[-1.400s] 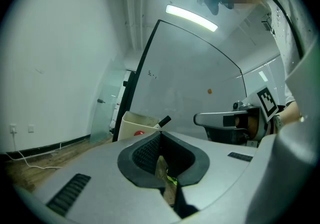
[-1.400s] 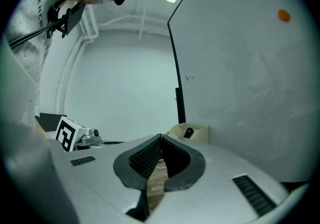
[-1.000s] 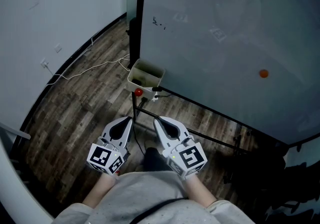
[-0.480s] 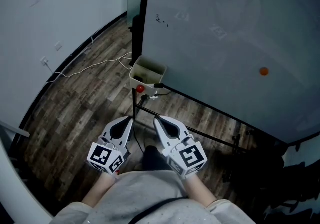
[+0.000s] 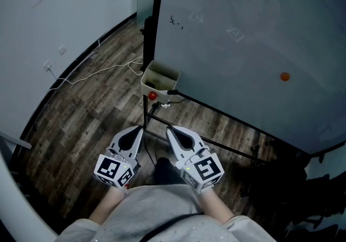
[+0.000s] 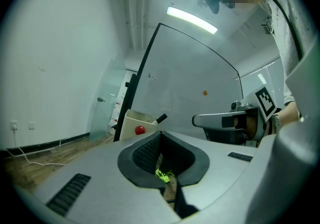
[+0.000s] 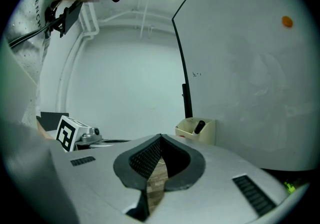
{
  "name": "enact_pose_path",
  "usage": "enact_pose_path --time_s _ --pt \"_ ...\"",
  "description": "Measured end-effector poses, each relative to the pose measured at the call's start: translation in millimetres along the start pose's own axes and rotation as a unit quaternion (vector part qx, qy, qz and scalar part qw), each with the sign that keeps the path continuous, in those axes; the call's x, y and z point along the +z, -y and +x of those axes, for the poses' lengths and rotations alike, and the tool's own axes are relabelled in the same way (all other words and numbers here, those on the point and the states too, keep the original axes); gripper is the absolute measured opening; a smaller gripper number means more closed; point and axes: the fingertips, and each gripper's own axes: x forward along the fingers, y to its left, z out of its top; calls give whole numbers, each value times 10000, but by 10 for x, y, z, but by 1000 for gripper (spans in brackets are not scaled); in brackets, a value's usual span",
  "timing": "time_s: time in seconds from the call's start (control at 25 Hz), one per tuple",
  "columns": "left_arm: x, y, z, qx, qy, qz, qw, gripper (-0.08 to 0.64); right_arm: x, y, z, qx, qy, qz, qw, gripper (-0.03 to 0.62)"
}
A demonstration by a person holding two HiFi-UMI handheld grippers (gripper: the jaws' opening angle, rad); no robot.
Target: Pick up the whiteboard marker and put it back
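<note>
A cream holder box (image 5: 159,79) hangs at the whiteboard's (image 5: 254,40) lower left corner. A black whiteboard marker (image 7: 199,127) stands in it, its dark cap (image 6: 161,118) poking out; the box (image 7: 196,131) is also in the right gripper view. A red round magnet (image 5: 152,95) sits on the box's front. My left gripper (image 5: 138,130) and right gripper (image 5: 169,130) are held low, side by side near my body, well short of the box. Both are shut with nothing between the jaws.
The whiteboard stands on a black frame (image 5: 158,13) with a low rail (image 5: 216,146). An orange magnet (image 5: 284,77) sticks to the board at right. A white cable (image 5: 97,74) runs over the wooden floor to a wall socket (image 5: 48,67). A white wall (image 5: 59,2) curves at left.
The view has shifted slightly, so the board and box sit a little further right and up. Both grippers stay where they were, shut.
</note>
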Motion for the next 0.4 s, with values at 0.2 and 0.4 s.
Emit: enact_pose_path --time_s 0.2,0.4 --pt "31 -17 -24 54 13 -46 10000 15 -1 -27 12 17 -28 -8 10000 18" --pt "3 -38 -72 62 38 -58 10000 15 9 -81 19 57 -18 -15 10000 18"
